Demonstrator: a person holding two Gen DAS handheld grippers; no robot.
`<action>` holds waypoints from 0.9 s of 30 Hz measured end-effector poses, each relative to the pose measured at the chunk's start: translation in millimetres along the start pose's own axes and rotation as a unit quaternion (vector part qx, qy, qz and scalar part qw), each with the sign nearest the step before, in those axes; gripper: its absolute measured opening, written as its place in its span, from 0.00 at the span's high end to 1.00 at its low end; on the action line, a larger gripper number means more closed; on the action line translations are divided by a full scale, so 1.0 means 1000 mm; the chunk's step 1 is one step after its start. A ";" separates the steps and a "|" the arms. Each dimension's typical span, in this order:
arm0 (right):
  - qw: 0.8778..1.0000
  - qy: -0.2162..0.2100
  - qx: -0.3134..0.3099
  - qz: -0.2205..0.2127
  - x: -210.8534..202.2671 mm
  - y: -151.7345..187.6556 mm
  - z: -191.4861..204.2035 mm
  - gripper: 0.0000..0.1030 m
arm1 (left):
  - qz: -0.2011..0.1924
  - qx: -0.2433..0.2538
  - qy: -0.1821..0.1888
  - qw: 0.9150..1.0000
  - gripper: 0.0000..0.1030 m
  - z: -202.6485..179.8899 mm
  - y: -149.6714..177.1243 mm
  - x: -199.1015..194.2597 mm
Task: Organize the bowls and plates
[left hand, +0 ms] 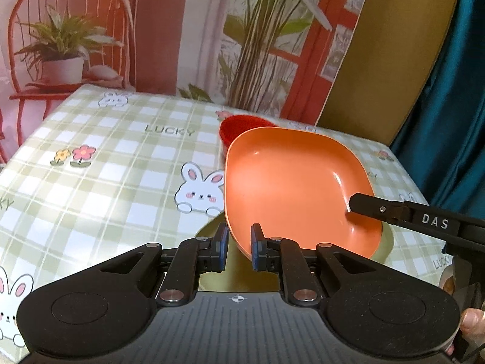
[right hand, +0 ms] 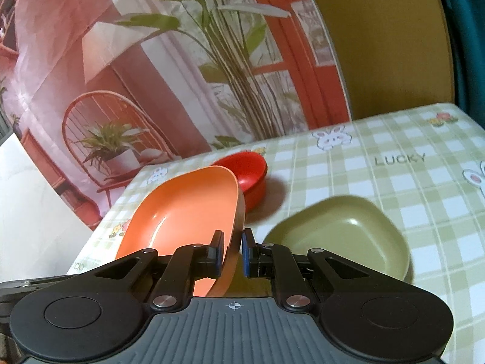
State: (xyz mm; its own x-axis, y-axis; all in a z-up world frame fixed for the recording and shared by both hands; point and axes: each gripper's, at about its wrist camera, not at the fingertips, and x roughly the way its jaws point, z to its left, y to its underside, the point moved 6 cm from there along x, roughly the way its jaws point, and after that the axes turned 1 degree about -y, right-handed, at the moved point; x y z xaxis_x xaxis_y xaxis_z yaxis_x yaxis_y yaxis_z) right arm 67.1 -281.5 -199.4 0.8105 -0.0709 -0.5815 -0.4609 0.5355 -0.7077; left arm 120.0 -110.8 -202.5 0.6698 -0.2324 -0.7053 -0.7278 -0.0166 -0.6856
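Note:
An orange plate (left hand: 291, 188) is tilted up in the air over an olive green plate (right hand: 342, 236) that lies on the checked tablecloth. My right gripper (right hand: 232, 251) is shut on the orange plate's rim (right hand: 233, 230); one of its fingers (left hand: 372, 206) reaches in from the right in the left wrist view. My left gripper (left hand: 239, 247) is open, its jaws on either side of the orange plate's near edge without clamping it. A red bowl (right hand: 251, 173) stands on the table behind the plates; it also shows in the left wrist view (left hand: 239, 127).
The table (left hand: 106, 166) is covered with a green checked cloth with rabbits and flowers. A printed backdrop (left hand: 182, 30) of a chair and plants hangs behind it. A teal curtain (left hand: 454, 91) is at the far right.

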 end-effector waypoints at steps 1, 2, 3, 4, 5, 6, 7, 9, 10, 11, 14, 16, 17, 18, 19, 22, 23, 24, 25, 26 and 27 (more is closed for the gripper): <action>1.000 -0.001 -0.002 0.003 0.000 0.003 0.001 0.87 | 0.003 -0.003 -0.001 1.000 0.85 0.002 0.001 0.001; 1.000 -0.003 -0.004 0.007 0.001 0.007 0.002 0.87 | 0.005 -0.007 -0.001 1.000 0.85 0.005 0.003 0.001; 1.000 -0.004 -0.005 0.012 0.001 0.012 0.002 0.86 | 0.008 -0.009 -0.001 1.000 0.85 0.007 0.003 0.002; 1.000 -0.004 -0.006 0.017 0.001 0.015 0.003 0.86 | 0.011 -0.012 -0.001 1.000 0.85 0.009 0.004 0.003; 1.000 -0.004 -0.007 0.021 0.001 0.018 0.003 0.86 | 0.014 -0.014 -0.001 1.000 0.85 0.010 0.005 0.004; 1.000 -0.003 -0.007 0.028 0.002 0.022 0.003 0.85 | 0.018 -0.012 -0.002 1.000 0.85 0.011 0.006 0.006; 0.999 -0.002 -0.007 0.034 0.003 0.025 0.003 0.85 | 0.023 -0.007 -0.003 1.000 0.85 0.012 0.007 0.008; 0.999 -0.003 -0.006 0.043 0.003 0.031 0.002 0.84 | 0.028 -0.005 0.000 1.000 0.85 0.014 0.008 0.012; 0.999 -0.003 -0.003 0.048 0.003 0.034 0.000 0.84 | 0.032 -0.006 0.003 0.999 0.85 0.015 0.008 0.014; 0.999 -0.004 0.000 0.052 0.003 0.036 -0.001 0.83 | 0.035 -0.005 0.006 0.999 0.85 0.016 0.008 0.016; 0.998 -0.006 0.001 0.065 0.004 0.043 -0.001 0.83 | 0.038 0.010 0.007 0.999 0.85 0.015 0.007 0.020; 0.997 -0.008 -0.003 0.072 0.005 0.047 0.001 0.82 | 0.038 0.026 0.004 0.999 0.85 0.016 0.005 0.023; 0.997 -0.009 -0.005 0.076 0.006 0.049 0.002 0.82 | 0.039 0.031 0.002 0.999 0.85 0.016 0.005 0.024; 0.997 -0.011 -0.008 0.080 0.007 0.050 0.004 0.82 | 0.040 0.036 0.001 0.999 0.85 0.017 0.003 0.026; 0.996 -0.013 -0.011 0.083 0.007 0.051 0.005 0.81 | 0.041 0.038 -0.001 0.998 0.85 0.018 0.002 0.028; 0.996 -0.018 -0.015 0.088 0.010 0.052 0.009 0.80 | 0.045 0.045 -0.004 0.998 0.85 0.020 -0.002 0.033; 0.996 -0.019 -0.015 0.091 0.010 0.053 0.009 0.80 | 0.046 0.047 -0.004 0.998 0.85 0.020 -0.003 0.035; 0.995 -0.021 -0.015 0.093 0.011 0.054 0.009 0.80 | 0.046 0.049 -0.004 0.998 0.85 0.021 -0.004 0.036; 0.995 -0.023 -0.016 0.095 0.012 0.055 0.010 0.80 | 0.048 0.051 -0.006 0.998 0.85 0.021 -0.005 0.039; 0.995 -0.024 -0.017 0.098 0.012 0.056 0.010 0.80 | 0.049 0.052 -0.008 0.997 0.85 0.022 -0.005 0.040; 0.995 -0.025 -0.018 0.100 0.013 0.057 0.011 0.79 | 0.050 0.054 -0.010 0.997 0.85 0.022 -0.005 0.042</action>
State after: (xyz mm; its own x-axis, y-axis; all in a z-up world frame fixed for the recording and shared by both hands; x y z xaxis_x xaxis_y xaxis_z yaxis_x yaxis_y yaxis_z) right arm 55.2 -242.5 -242.4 0.7176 0.0761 -0.6923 -0.6268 0.5038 -0.5943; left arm 154.8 -99.4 -232.1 0.5978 -0.2082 -0.7741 -0.7717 0.1118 -0.6260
